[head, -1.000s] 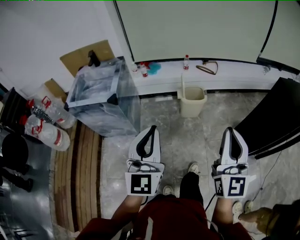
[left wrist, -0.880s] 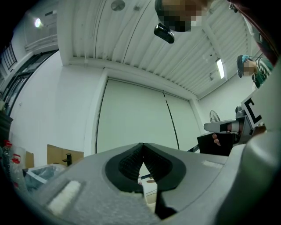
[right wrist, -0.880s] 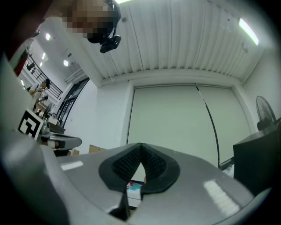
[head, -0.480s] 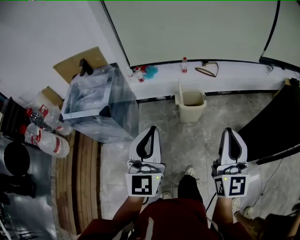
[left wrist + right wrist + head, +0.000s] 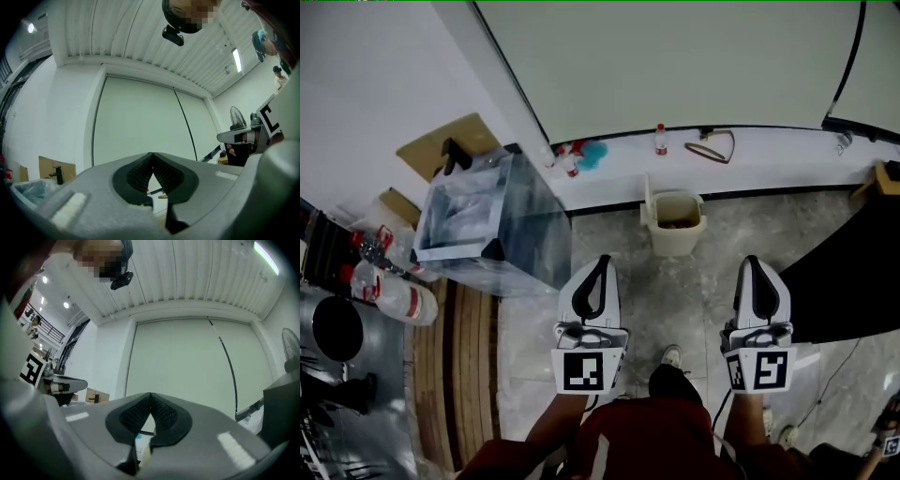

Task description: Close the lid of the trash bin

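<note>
The small beige trash bin (image 5: pixel 674 223) stands on the marble floor against the white ledge, its lid (image 5: pixel 649 193) tipped up at the bin's left side and some rubbish inside. In the head view my left gripper (image 5: pixel 600 265) and right gripper (image 5: pixel 754 264) are held side by side, pointing toward the wall, short of the bin and apart from it. The bin lies ahead, between the two. Both are shut with nothing between the jaws: the pads meet at the tips in the left gripper view (image 5: pixel 152 155) and the right gripper view (image 5: pixel 150 395).
A large bin lined with a clear bag (image 5: pixel 487 225) stands at the left. Big plastic bottles (image 5: pixel 389 291) lie beside it. Small bottles (image 5: pixel 660 140) sit on the white ledge (image 5: pixel 787 155). A black panel (image 5: pixel 844 281) leans at the right. My feet (image 5: pixel 671 356) show below.
The whole view has shifted forward: the beige bin now sits nearer to the grippers and more between them. Both grippers stay shut and level.
</note>
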Demonstrator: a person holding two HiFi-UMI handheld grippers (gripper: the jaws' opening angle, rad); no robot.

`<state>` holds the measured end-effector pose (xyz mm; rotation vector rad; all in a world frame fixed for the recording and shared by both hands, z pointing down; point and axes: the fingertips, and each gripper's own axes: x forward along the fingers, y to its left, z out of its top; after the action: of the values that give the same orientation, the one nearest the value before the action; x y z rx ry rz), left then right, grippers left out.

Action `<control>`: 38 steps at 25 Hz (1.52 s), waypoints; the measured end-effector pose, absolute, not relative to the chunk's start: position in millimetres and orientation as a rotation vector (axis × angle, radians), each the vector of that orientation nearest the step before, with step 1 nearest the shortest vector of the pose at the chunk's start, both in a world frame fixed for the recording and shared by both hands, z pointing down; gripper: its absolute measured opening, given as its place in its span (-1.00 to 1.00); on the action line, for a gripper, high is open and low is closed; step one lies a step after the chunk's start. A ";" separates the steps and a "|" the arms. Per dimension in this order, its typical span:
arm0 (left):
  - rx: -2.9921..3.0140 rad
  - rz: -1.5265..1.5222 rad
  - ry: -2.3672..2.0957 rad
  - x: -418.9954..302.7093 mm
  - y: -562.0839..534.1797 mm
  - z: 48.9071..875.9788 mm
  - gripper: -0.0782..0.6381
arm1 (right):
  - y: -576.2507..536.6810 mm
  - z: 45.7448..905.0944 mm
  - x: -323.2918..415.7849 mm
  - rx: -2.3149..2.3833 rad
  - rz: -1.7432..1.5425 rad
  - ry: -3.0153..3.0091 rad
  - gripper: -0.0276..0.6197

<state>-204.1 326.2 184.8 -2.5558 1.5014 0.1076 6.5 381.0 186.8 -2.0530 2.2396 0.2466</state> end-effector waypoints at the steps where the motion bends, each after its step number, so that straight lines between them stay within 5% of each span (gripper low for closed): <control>1: -2.554 0.105 1.496 -195.9 320.4 184.5 -0.76 | 375.1 187.3 14.6 -2.052 0.241 2.239 -0.91; 18: -2.546 0.050 1.530 -105.7 246.8 194.2 -0.76 | 298.9 202.3 109.2 -2.054 0.192 2.254 -0.91; 38: -2.554 0.099 1.599 -108.8 100.0 215.8 -0.76 | 139.3 204.0 104.2 -2.014 0.253 2.364 -0.91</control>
<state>-108.8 100.0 215.8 -2.5539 1.5990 0.0987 104.2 139.3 204.0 -2.0141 2.3641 0.2533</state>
